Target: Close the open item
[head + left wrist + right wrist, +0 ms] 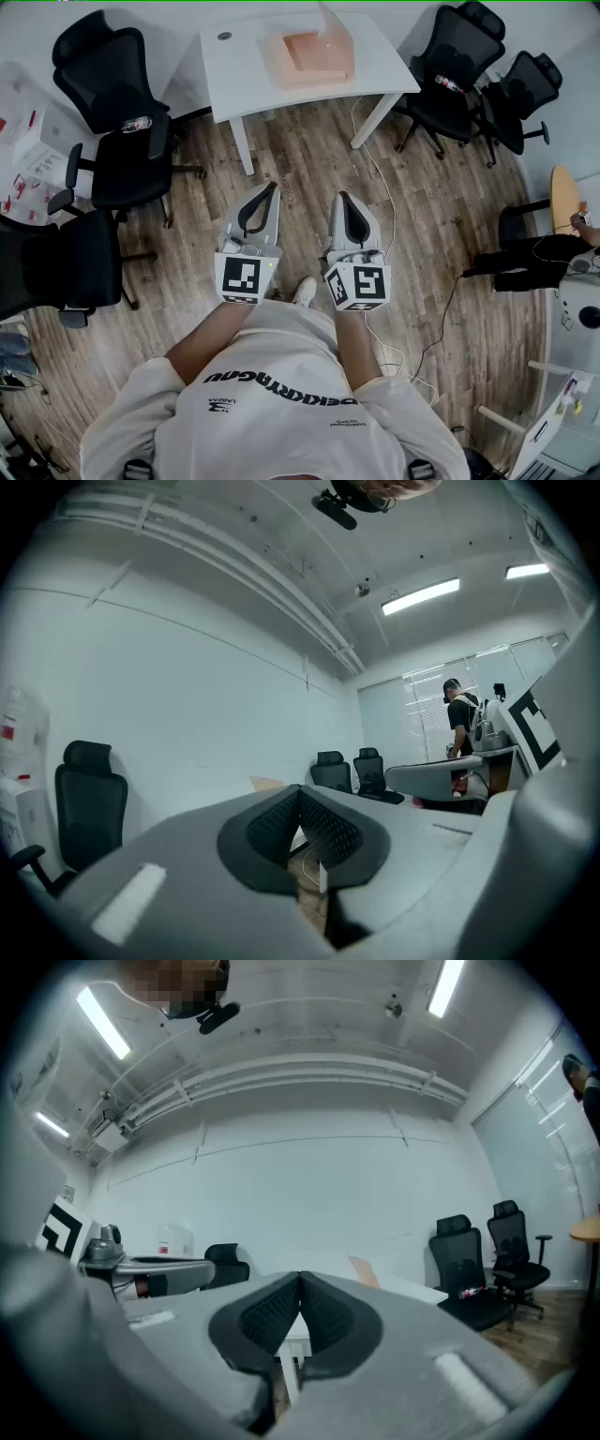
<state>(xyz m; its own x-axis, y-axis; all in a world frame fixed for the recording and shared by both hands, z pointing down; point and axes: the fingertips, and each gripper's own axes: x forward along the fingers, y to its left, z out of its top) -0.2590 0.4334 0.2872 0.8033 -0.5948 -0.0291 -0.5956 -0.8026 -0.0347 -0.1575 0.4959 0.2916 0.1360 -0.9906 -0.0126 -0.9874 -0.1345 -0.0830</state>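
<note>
The left gripper [271,188] and right gripper [342,196] hover low, fingers clenched on nothing. Far off at twelve o'clock the open box [314,56] sits on the table [234,70]; probably light, bendy cardboard, best pushed at the flap's free edge

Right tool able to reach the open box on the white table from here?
Probably not from here: the right tool, jaws together, is held close to the person, and the box sits on the table across the floor. Nothing blocks the path; stepping forward should do.
</note>
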